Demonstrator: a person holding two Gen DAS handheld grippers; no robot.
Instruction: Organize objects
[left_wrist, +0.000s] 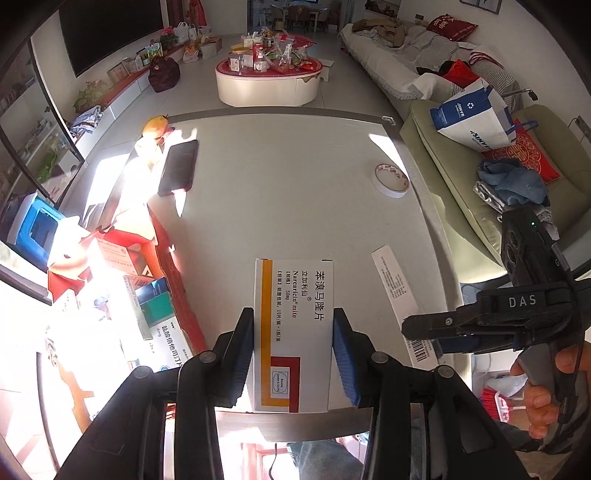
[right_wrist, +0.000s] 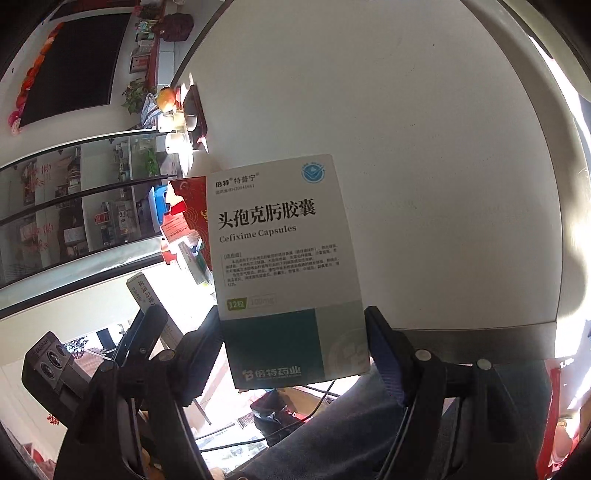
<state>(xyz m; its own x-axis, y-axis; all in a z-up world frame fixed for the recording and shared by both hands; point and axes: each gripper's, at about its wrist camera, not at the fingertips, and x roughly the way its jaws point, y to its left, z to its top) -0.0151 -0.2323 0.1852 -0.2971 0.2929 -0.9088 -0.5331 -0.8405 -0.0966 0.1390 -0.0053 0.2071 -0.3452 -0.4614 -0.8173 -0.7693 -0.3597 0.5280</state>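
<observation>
the left hand-held gripper (left_wrist: 293, 345) is clamped on a white box with an orange stripe (left_wrist: 293, 332), its pads pressing the two long sides about midway along; the box points away along the fingers over the near edge of the tabletop (left_wrist: 295, 184). whether its underside touches the surface i cannot tell. the right hand-held gripper (right_wrist: 295, 345) is clamped on a cefixime box (right_wrist: 284, 266), gripped across its lower teal band, most of the box sticking out ahead of the fingers, over the tabletop's near edge

to the left, a red carton (left_wrist: 173, 269) at the tabletop's left side already holds several medicine boxes, so that looks like the place to file these two. a phone (left_wrist: 179, 168), a tape roll (left_wrist: 392, 180) and a paper strip (left_wrist: 397, 291) also lie on the tabletop

to do the step well, judged from here: carry one box at a time, so the two grippers don't crowd each other over the carton. the left one is nearer, so it should go first. keep the squeeze light; thin card walls dent easily. turn the box to match the ones already inside, lower it into a free gap, and only open the fingers once it rests on something. the right grip sits low on a long box, so it may pivot; keep the wrist steady and move slowly

the carton's inside is washed out by sun, so free room is hard to judge
</observation>
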